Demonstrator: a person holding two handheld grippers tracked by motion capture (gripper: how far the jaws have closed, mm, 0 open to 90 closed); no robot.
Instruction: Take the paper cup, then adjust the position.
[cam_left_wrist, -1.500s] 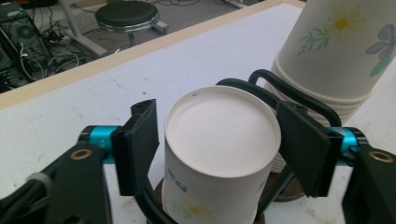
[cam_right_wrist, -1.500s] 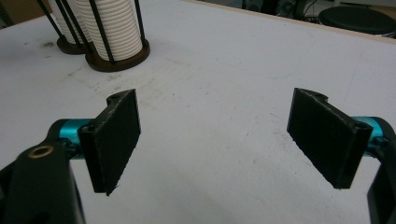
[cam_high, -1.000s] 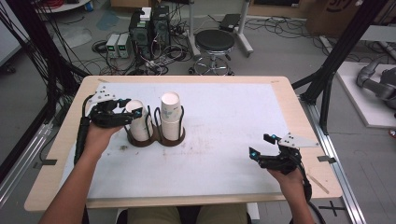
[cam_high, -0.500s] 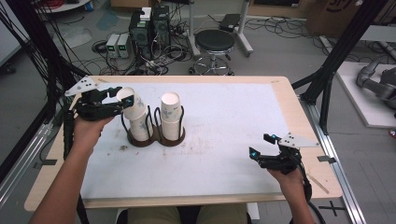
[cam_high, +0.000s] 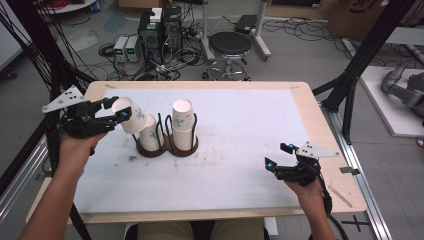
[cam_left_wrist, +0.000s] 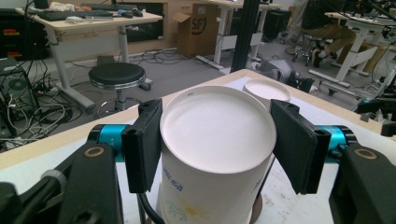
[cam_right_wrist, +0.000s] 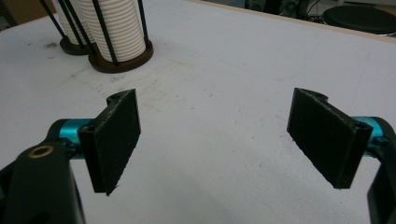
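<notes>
Risk is slip: left gripper (cam_high: 114, 111) is pinching the paper cup (cam_high: 131, 115) near its rim, tilted, above the left holder stack (cam_high: 150, 136) by the table's (cam_high: 300, 95) left edge. Overpressing is crushing territory. Right gripper (cam_high: 281, 155) is sitting spread, empty, near the right edge.

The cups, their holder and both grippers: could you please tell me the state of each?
Left gripper: shut on the top paper cup.
Top paper cup: tilted, partly out of the left stack.
Left stack: standing in the holder.
Right stack: upright in the holder.
Holder: standing on the table.
Right gripper: open, holding nothing.
</notes>
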